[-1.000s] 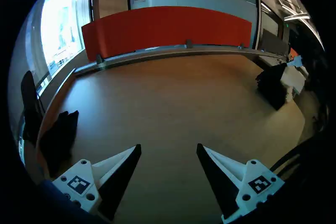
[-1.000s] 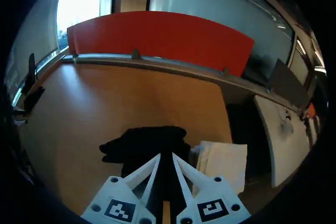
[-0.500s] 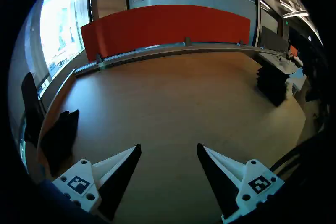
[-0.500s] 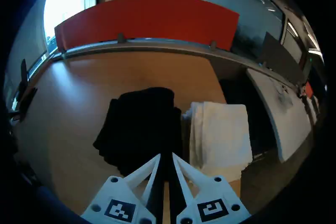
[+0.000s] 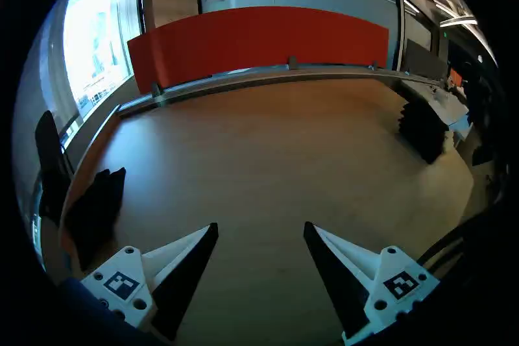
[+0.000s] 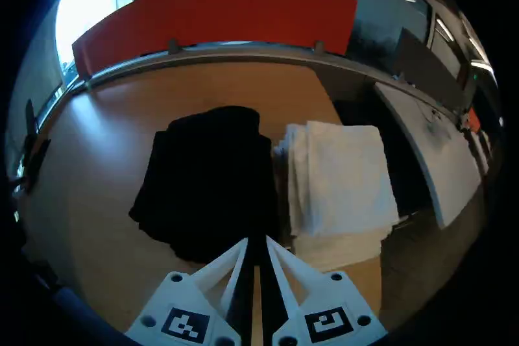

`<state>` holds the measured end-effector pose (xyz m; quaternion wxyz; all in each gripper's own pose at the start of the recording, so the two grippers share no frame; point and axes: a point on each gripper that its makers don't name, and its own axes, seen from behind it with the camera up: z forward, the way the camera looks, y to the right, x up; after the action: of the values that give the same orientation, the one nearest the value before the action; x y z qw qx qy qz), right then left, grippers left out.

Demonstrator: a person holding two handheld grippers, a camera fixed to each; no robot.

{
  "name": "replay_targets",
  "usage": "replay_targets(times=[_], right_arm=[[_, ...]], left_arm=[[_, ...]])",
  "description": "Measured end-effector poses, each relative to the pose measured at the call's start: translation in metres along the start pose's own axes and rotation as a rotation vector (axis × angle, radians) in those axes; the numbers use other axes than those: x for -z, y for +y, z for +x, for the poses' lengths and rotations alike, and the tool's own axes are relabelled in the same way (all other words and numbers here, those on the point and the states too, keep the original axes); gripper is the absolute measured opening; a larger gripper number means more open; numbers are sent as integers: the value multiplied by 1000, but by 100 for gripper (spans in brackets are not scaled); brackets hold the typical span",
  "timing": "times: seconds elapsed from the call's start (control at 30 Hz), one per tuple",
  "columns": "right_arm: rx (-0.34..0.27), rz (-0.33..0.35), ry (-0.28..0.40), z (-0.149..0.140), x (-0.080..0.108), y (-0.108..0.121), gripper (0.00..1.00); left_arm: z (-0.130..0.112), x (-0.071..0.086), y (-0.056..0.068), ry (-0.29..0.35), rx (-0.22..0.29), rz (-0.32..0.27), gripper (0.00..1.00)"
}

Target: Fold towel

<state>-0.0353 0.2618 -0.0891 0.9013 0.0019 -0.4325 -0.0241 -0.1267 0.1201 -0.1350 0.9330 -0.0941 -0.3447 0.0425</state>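
A broad wooden tabletop, smooth and warm brown, runs back to a long, gently curved red partition panel fixed along its far edge.

In the right gripper view two stacks of folded towels lie side by side near the tabletop's right edge. The stack of black towels is roughly rectangular, soft, with a slightly ragged left side. Just to its right, touching or nearly so, is the stack of white towels, squarer, its layered edges showing at the near side. In the left gripper view a dark stack stands at the far right of the tabletop, and one dark crumpled cloth hangs at the left edge.

The left gripper hovers over bare wood, its two white, wedge-shaped jaws spread wide and holding nothing. The right gripper points at the black stack's near edge, its jaws drawn together to a thin slit; whether cloth is pinched there I cannot tell.
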Motion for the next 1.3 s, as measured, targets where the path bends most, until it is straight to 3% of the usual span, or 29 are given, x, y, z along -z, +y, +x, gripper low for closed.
replay_targets(times=[0.57, 0.97, 1.0, 1.2, 1.27, 1.3], right_arm=[[-4, -22, -30, -14, -6, 1, 4], [13, -24, -12, -14, 2, -8, 19], [12, -22, -8, -13, 4, -10, 24], [-6, -7, 47, -2, 13, -25, 91], [-17, -8, 67, 3, 16, -29, 100], [-23, -9, 78, 5, 18, -31, 100]], left_arm=[[-3, -1, -1, -5, 3, 1, 98], [-3, -1, -2, -1, 12, -5, 98], [-3, 0, -2, 0, 13, -6, 98], [-3, 1, -6, 8, 26, -7, 98], [-1, 2, -7, 13, 32, -8, 99], [-1, 2, -8, 16, 36, -8, 99]])
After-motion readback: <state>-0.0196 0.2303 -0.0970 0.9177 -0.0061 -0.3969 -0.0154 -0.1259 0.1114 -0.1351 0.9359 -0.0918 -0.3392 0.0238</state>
